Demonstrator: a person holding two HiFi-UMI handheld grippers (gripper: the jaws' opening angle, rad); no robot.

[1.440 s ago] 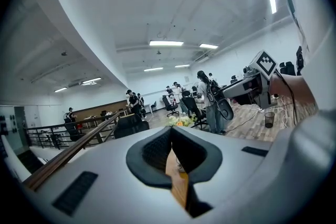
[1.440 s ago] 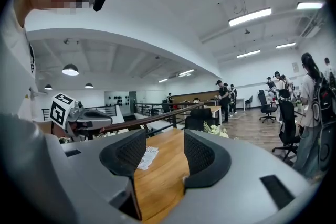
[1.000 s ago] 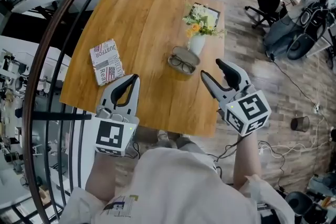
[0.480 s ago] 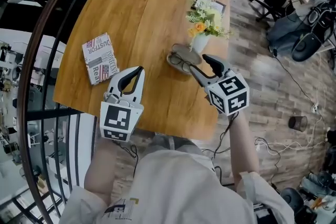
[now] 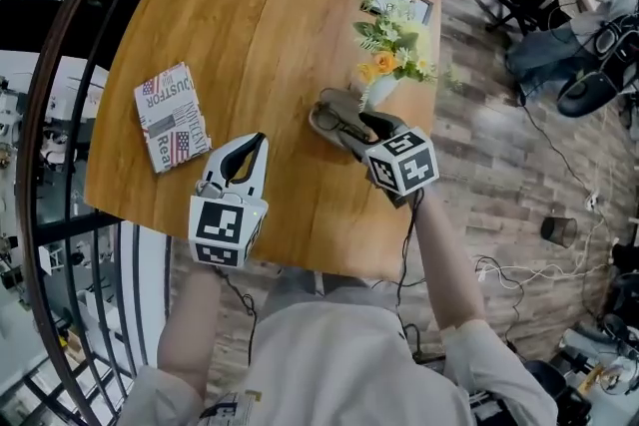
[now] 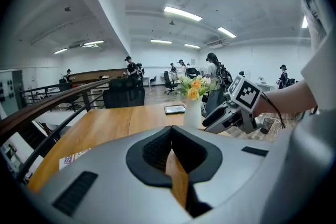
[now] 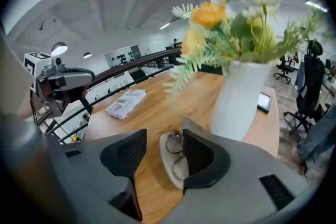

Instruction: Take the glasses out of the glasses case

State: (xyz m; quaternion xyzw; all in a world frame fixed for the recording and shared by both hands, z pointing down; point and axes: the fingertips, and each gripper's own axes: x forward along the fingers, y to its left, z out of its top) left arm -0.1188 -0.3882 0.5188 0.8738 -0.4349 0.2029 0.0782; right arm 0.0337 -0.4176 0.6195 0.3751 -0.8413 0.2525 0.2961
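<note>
The glasses [image 7: 174,144] lie in the open glasses case [image 7: 166,169] — not yet taken out. The right gripper [image 7: 163,140] holds its jaws wide, the glasses between them but not gripped; the left gripper [image 6: 171,131] has its jaws together, empty.

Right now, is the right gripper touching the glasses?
Cannot tell. In the right gripper view, a jaw of the open right gripper overlaps the glasses, hiding any gap.

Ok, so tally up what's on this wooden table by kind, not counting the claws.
Glasses case: 1
Pair of glasses, lying in the case: 1
Vase of flowers: 1
Printed packet: 1
Flat dark tablet or frame: 1
Total: 5
</note>
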